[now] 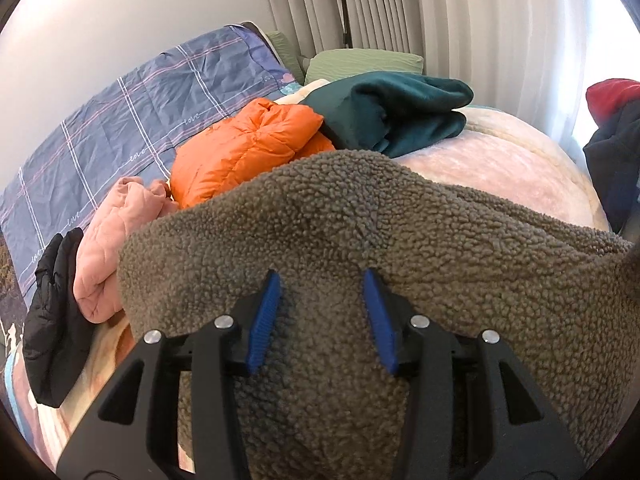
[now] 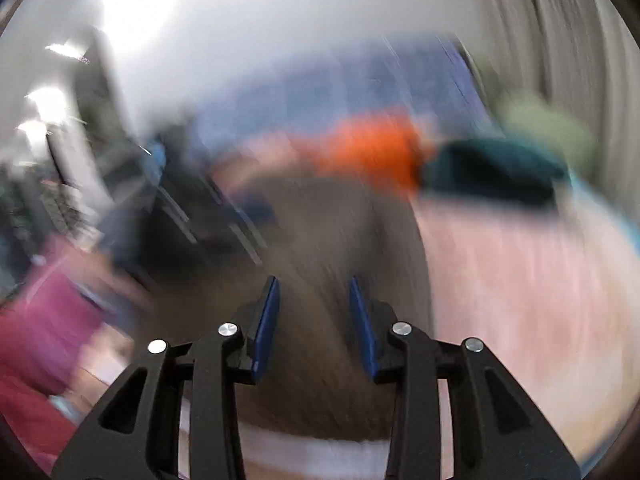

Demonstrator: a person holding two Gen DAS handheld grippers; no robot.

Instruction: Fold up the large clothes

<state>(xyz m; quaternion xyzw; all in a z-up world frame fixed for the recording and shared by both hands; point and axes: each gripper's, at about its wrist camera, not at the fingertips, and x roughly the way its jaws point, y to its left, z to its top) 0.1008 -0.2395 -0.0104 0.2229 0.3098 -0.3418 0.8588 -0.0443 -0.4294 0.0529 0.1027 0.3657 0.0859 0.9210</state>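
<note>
Left wrist view: the left gripper [image 1: 320,280] has its blue-padded jaws spread apart over the grey-brown curly sherpa fleece garment [image 1: 400,240], which fills the space between and beneath them; whether the pads press into the pile or merely hover above it cannot be told. The fleece lies heaped on a pale pink plush blanket [image 1: 500,164] covering the bed. Behind it sit a puffy orange quilted jacket [image 1: 244,148] and a folded dark teal fleece [image 1: 396,112], touching each other, with a pink quilted garment [image 1: 116,228] and a black padded piece [image 1: 52,312] at the left. A blue checked sheet [image 1: 120,120] hangs against the wall, and green pillows [image 1: 360,62] sit below pleated curtains [image 1: 380,4]. The right wrist view is heavily smeared by motion: the right gripper [image 2: 314,284] shows its blue pads parted, with the brown fleece blurred beneath them, and a grasp cannot be judged.
</note>
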